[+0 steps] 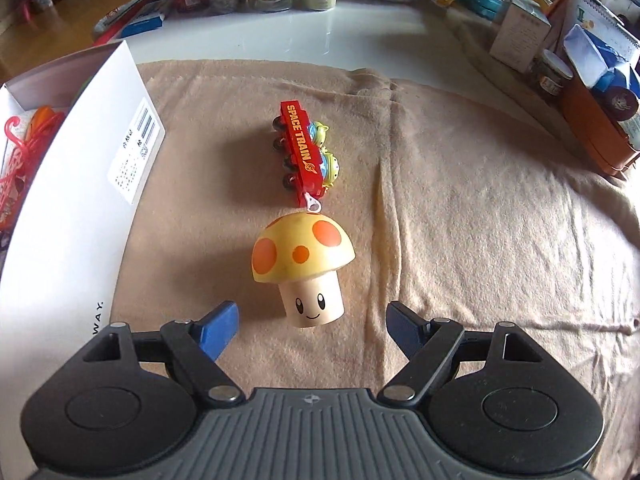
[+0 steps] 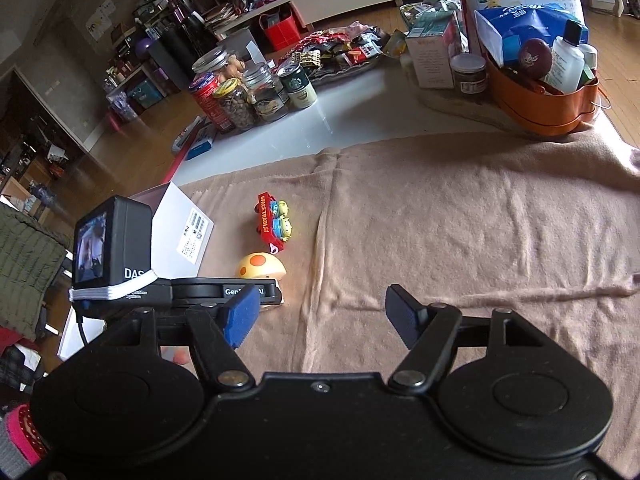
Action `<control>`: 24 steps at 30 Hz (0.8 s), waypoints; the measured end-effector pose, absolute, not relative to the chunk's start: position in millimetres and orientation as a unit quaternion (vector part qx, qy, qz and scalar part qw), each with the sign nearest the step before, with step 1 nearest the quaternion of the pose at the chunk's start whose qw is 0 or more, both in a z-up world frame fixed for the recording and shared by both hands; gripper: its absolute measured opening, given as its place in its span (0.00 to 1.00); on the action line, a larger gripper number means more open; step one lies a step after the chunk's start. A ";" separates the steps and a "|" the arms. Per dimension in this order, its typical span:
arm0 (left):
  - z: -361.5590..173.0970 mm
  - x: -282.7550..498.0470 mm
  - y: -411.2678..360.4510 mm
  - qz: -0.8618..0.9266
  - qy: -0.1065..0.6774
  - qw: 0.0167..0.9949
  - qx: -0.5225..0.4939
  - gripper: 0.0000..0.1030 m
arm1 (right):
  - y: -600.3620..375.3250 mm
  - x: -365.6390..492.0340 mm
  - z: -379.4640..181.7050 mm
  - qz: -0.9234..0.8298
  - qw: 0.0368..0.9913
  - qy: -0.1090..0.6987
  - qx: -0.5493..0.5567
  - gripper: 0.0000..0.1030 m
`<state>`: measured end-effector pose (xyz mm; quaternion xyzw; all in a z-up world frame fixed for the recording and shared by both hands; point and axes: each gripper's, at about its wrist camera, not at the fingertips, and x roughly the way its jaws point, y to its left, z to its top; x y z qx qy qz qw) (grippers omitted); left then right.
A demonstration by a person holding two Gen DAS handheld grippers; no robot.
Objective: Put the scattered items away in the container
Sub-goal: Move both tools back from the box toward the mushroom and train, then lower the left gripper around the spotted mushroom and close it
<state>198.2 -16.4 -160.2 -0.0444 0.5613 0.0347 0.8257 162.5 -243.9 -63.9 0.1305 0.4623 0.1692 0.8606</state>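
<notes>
A yellow mushroom toy (image 1: 303, 262) with orange spots and a smiling stem lies on the beige cloth (image 1: 480, 220), just ahead of my open left gripper (image 1: 310, 326) and between its blue fingertips, not touched. A red "SPACE TRAIN" toy (image 1: 305, 150) with green aliens lies on its side just beyond the mushroom. A white box (image 1: 72, 168) stands at the left and holds red and orange items. My right gripper (image 2: 320, 312) is open and empty above the cloth. In its view the mushroom (image 2: 262, 266), train (image 2: 274, 220), box (image 2: 180, 220) and left gripper's body (image 2: 224, 292) sit to the left.
Jars and cans (image 2: 248, 92) stand at the table's far side on the white surface. An orange basket (image 2: 544, 104) with bottles and packets stands at the far right, with boxes (image 2: 432, 56) beside it. The cloth has folds down its middle.
</notes>
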 end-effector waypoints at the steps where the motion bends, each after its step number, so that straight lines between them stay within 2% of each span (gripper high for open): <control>1: -162.6 200.1 -17.4 0.038 0.560 0.826 -0.049 0.79 | -245.4 162.3 -63.6 0.169 0.861 0.462 0.133 0.65; 12: -183.6 218.2 -26.7 0.061 0.551 0.831 -0.048 0.79 | -250.1 158.6 -59.4 0.175 0.861 0.456 0.141 0.66; 15: -187.9 222.2 -27.4 0.065 0.555 0.828 -0.044 0.76 | -249.5 158.2 -59.9 0.178 0.860 0.458 0.141 0.66; 18: -193.3 222.6 -27.8 0.064 0.560 0.825 -0.045 0.66 | -250.4 157.3 -59.5 0.179 0.860 0.457 0.142 0.66; 23: -199.3 221.8 -25.1 0.063 0.561 0.824 -0.054 0.41 | -253.3 157.5 -59.6 0.176 0.860 0.456 0.145 0.66; 24: -199.4 221.6 -25.2 0.061 0.560 0.825 -0.050 0.38 | -253.3 157.6 -59.7 0.176 0.860 0.456 0.145 0.66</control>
